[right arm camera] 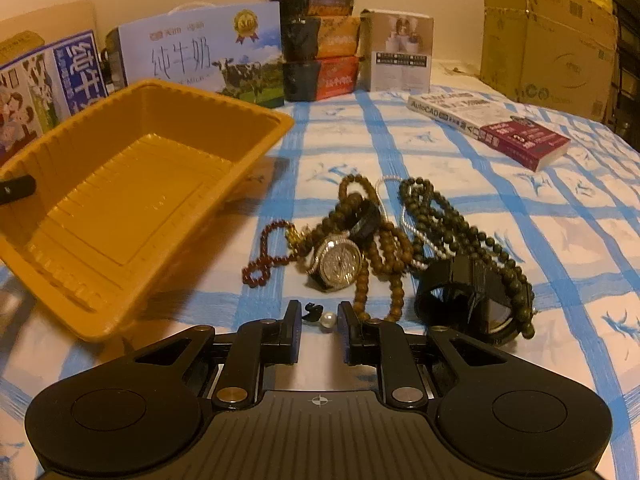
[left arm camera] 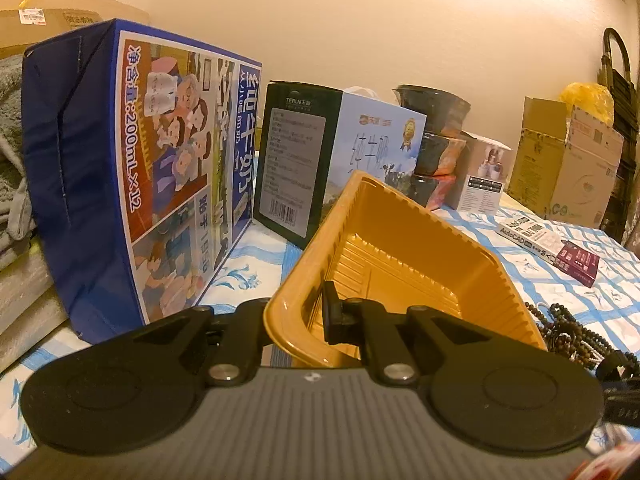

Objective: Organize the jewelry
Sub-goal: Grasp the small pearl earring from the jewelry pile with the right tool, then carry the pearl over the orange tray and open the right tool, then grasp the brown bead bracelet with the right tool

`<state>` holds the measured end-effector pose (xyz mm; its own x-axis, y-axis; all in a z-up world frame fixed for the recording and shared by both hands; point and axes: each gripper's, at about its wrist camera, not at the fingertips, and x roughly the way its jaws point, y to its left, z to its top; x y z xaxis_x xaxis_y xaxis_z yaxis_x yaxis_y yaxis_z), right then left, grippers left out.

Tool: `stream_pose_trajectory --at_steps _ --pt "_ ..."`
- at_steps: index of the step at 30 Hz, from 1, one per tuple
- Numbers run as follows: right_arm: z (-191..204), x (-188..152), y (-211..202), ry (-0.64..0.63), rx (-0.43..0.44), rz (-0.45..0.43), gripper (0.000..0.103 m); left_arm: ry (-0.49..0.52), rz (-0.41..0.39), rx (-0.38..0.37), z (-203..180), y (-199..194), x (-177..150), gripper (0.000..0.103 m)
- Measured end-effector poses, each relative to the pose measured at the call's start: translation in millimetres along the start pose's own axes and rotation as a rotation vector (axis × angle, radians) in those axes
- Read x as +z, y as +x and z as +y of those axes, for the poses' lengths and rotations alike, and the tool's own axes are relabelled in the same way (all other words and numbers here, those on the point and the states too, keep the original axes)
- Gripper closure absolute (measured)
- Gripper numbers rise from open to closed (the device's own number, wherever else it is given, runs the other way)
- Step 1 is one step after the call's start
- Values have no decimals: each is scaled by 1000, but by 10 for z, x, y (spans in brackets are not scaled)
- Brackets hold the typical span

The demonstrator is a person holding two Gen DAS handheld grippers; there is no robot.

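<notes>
Jewelry (right arm camera: 384, 236) beside AutoCAD book (right arm camera: 488, 128); left gripper (left arm camera: 298, 312) clamps tilted tray (left arm camera: 400, 256) rim (right gripper (right arm camera: 319, 316) jaws apart around pearl (right arm camera: 328, 317)).

The yellow plastic tray (right arm camera: 120, 200) is empty, ribbed along its walls, and tilted with one end raised off the blue-checked cloth. Just beside it lies a tangled heap of jewelry: a red bead bracelet (right arm camera: 264, 256), a crystal-faced silver watch (right arm camera: 340, 266), brown wooden bead strands (right arm camera: 384, 256), a dark green bead necklace (right arm camera: 452, 220) and a black-strapped watch (right arm camera: 472, 296). A single white pearl (right arm camera: 328, 317) and a small black piece (right arm camera: 311, 312) lie apart, at the heap's near edge.
</notes>
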<state>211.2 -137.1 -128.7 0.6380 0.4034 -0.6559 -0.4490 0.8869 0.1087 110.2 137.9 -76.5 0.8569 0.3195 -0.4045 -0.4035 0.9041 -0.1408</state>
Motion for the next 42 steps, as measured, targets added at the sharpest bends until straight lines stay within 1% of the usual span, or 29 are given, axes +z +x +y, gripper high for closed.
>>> stream_pose_trajectory --at_steps 4,8,10,12,17,21,22,24,25,26,29,31,33,37,42 --pt "68 147 -161 16 52 -54 84 3 0 0 -3 5 1 93" --pt "262 322 -324 1 148 -122 84 10 -2 -1 -11 9 7 93" --pt "384 380 -356 -13 197 -139 84 11 -3 0 -10 4 0 93" --pt "514 405 -341 -32 242 -137 84 8 -1 1 -8 4 0 93" --pt "801 374 -205 -104 287 -105 84 14 -6 7 5 -13 5 93" --pt "925 334 -105 -131 293 -83 84 12 -7 11 6 -25 10 93" --pt "926 328 -86 -126 302 -71 82 13 -9 13 1 -41 7 93" --pt "901 343 -59 -95 323 -57 71 13 -11 15 5 -52 11 93" --pt "885 332 -119 -79 333 -66 57 12 -12 17 6 -59 9 93" --pt "860 331 -160 -66 336 -83 48 11 -12 19 13 -59 12 93" --pt "745 325 -294 -38 310 -153 47 6 -11 27 45 -60 19 93" --pt "622 313 -332 -10 264 -167 47 4 -12 31 60 -59 24 93" --pt "469 292 -315 25 225 -156 47 3 -12 34 76 -56 33 93" --pt "174 210 -231 94 159 -100 47 1 -13 40 103 -63 30 93" --pt "1 169 -174 111 96 -92 48 2 -13 44 109 -60 32 93"
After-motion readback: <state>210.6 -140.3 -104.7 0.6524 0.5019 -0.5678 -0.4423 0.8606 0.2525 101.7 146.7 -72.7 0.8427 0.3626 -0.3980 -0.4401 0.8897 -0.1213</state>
